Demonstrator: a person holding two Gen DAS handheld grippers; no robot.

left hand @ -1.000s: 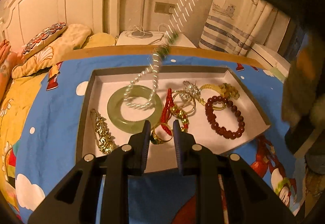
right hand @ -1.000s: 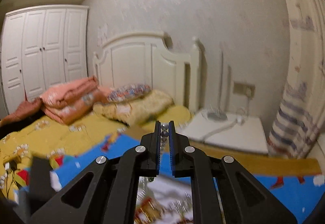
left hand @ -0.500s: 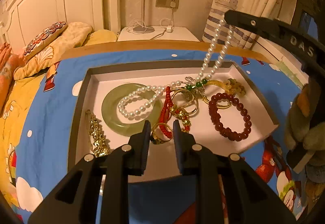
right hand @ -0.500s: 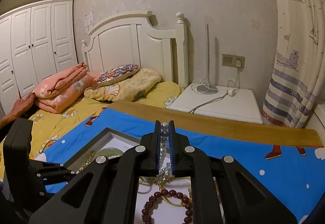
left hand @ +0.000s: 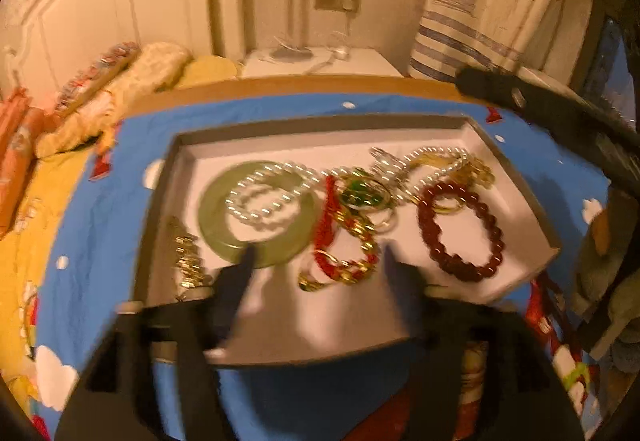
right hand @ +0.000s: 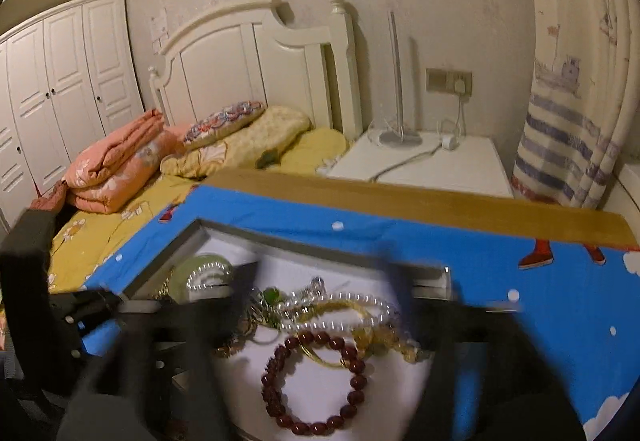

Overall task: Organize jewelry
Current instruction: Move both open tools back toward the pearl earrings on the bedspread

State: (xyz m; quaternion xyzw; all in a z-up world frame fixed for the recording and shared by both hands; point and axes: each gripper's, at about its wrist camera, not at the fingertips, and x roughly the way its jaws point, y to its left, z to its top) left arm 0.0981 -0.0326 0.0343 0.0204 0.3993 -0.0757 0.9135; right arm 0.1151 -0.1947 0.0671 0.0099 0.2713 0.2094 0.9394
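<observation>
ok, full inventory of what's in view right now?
tray: 1, grey rim, white floor, on blue cloth
jade bangle: 1, pale green, tray left
pearl necklace: 1, white, draped over bangle and pile
dark red bead bracelet: 1, tray right
gold chain: 1, tray left edge
red-and-gold bracelet: 1, tray centre
nightstand: 1, white, behind
left gripper: black, open
right gripper: black, open, blurred
</observation>
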